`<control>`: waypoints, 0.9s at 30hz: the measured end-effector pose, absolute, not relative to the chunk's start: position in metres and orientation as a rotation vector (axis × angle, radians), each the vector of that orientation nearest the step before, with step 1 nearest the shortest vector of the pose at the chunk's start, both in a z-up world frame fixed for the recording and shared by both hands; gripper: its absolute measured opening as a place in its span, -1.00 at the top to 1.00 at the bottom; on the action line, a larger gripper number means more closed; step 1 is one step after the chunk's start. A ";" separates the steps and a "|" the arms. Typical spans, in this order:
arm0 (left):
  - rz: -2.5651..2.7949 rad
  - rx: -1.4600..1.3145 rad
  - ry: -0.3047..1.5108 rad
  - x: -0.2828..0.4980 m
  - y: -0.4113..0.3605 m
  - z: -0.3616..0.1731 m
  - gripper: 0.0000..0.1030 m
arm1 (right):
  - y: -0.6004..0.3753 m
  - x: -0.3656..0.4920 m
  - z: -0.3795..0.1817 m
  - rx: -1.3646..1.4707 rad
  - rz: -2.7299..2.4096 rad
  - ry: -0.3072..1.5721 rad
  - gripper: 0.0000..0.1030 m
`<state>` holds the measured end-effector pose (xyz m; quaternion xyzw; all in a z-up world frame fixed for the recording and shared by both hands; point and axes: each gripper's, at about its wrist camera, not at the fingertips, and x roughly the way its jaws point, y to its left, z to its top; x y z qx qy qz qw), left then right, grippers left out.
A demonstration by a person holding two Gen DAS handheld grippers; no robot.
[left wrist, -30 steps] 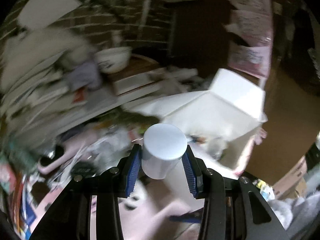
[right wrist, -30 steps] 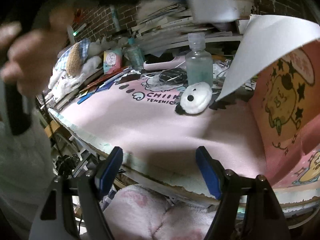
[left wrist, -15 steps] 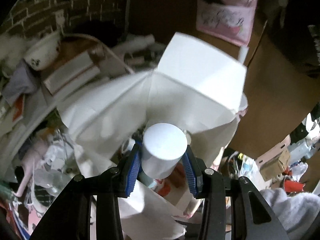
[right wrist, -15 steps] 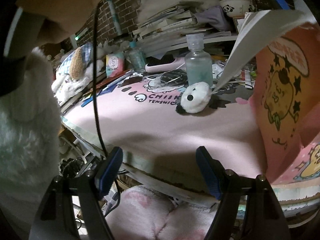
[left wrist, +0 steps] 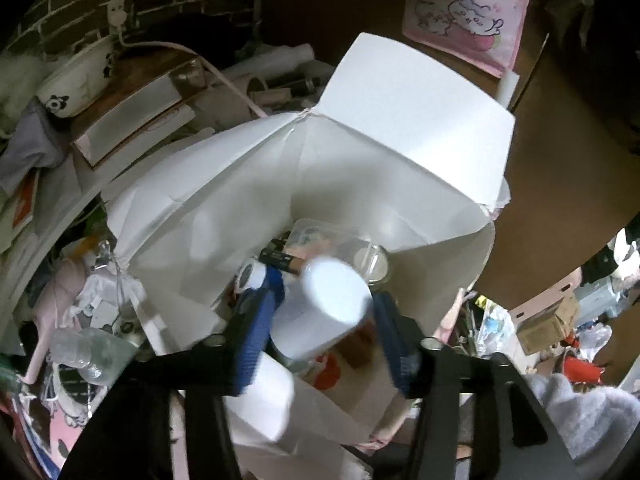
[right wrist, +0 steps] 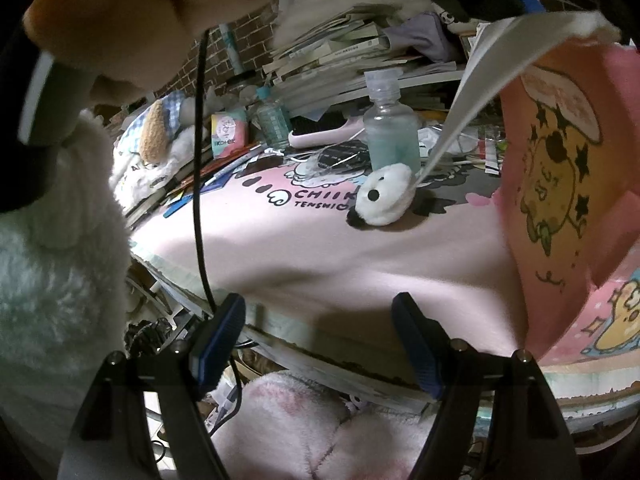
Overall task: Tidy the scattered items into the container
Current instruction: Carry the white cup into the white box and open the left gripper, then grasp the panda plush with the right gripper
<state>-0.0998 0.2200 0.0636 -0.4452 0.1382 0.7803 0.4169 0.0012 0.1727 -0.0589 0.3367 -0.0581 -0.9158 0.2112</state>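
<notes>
Left gripper [left wrist: 324,320] over open white box [left wrist: 416,120], jaws spread, white cylinder [left wrist: 324,312] tilted between them, contact unclear. Right gripper [right wrist: 318,344] wide, empty, near pink mat [right wrist: 320,256] edge.

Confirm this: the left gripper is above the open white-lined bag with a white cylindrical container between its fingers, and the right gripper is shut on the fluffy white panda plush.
Not quite. The right gripper is open and empty; the right wrist view shows the fluffy white panda plush lying apart on the pink mat. The rest stands: the left gripper has the white cylindrical container between its fingers above the open white-lined bag.
</notes>
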 end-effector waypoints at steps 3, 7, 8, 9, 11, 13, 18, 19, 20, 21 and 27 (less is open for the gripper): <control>1.975 -1.089 0.353 -0.097 0.221 0.067 -0.40 | 0.173 0.001 -0.059 0.938 -2.544 -0.166 -0.42; 1.989 -1.057 0.310 -0.098 0.213 0.075 -0.50 | 0.176 0.000 -0.059 0.936 -2.548 -0.187 -0.42; 1.997 -1.049 0.293 -0.098 0.209 0.078 -0.53 | 0.177 0.000 -0.059 0.934 -2.550 -0.189 -0.42; 2.010 -1.037 0.274 -0.097 0.203 0.082 -0.57 | 0.177 0.001 -0.059 0.932 -2.557 -0.189 -0.42; 2.049 -1.011 0.245 -0.096 0.190 0.088 -0.58 | 0.177 0.001 -0.059 0.927 -2.566 -0.189 -0.42; 2.112 -0.981 0.231 -0.093 0.174 0.093 -0.58 | 0.176 0.002 -0.060 0.921 -2.580 -0.183 -0.42; 2.312 -0.911 0.200 -0.081 0.122 0.095 -0.59 | 0.172 0.001 -0.060 0.913 -2.616 -0.166 -0.42; 2.356 -0.897 0.176 -0.079 0.110 0.093 -0.61 | 0.171 0.000 -0.061 0.913 -2.623 -0.168 -0.42; 2.407 -0.889 0.147 -0.078 0.099 0.089 -0.63 | 0.170 0.000 -0.061 0.912 -2.630 -0.169 -0.42; 2.453 -0.887 0.129 -0.077 0.090 0.084 -0.68 | 0.169 -0.001 -0.061 0.910 -2.638 -0.168 -0.42; 2.619 -0.859 0.044 -0.066 0.038 0.049 -0.68 | 0.154 -0.001 -0.062 0.850 -2.766 -0.084 -0.42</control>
